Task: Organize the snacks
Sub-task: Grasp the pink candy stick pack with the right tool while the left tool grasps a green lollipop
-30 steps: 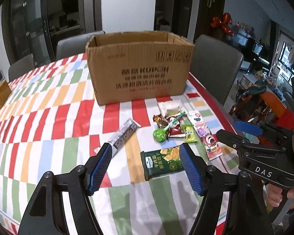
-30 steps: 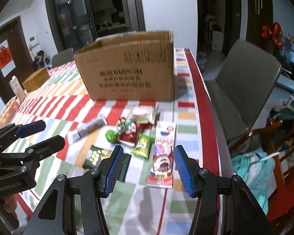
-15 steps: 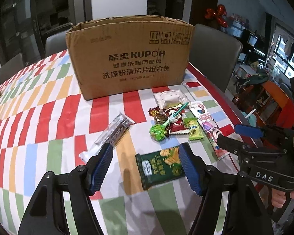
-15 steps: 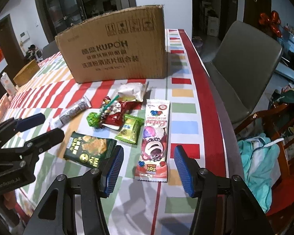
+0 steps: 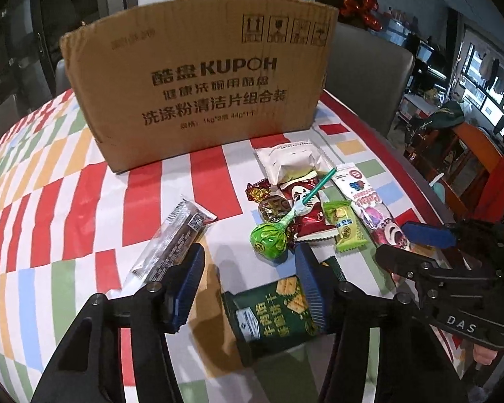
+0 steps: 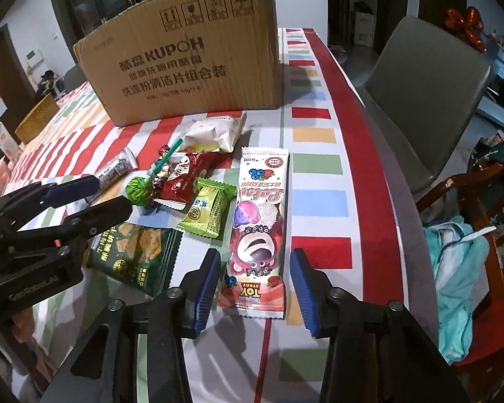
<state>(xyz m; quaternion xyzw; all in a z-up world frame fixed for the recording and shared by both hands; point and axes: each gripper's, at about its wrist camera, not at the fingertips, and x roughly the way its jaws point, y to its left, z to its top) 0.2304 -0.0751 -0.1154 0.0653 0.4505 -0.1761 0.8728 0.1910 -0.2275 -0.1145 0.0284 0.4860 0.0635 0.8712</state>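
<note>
Both grippers have dropped closer to the snacks since a second ago, jaws narrowing. Nearest me, my left gripper (image 5: 248,282) straddles the green cracker packet (image 5: 272,312), right pad at its edge, left pad clear (no grip yet). My right gripper (image 6: 253,283) brackets the pink Lotso bar (image 6: 257,221), gaps either side. Both tilt steeply down. Beyond lie the lollipop (image 5: 268,238), small wrappers and the silver bar (image 5: 171,241). Bare tablecloth (image 5: 67,221) opens leftward; the table's red edge (image 6: 369,154) runs close on the right. Farthest stands the cardboard box (image 5: 198,84).
</note>
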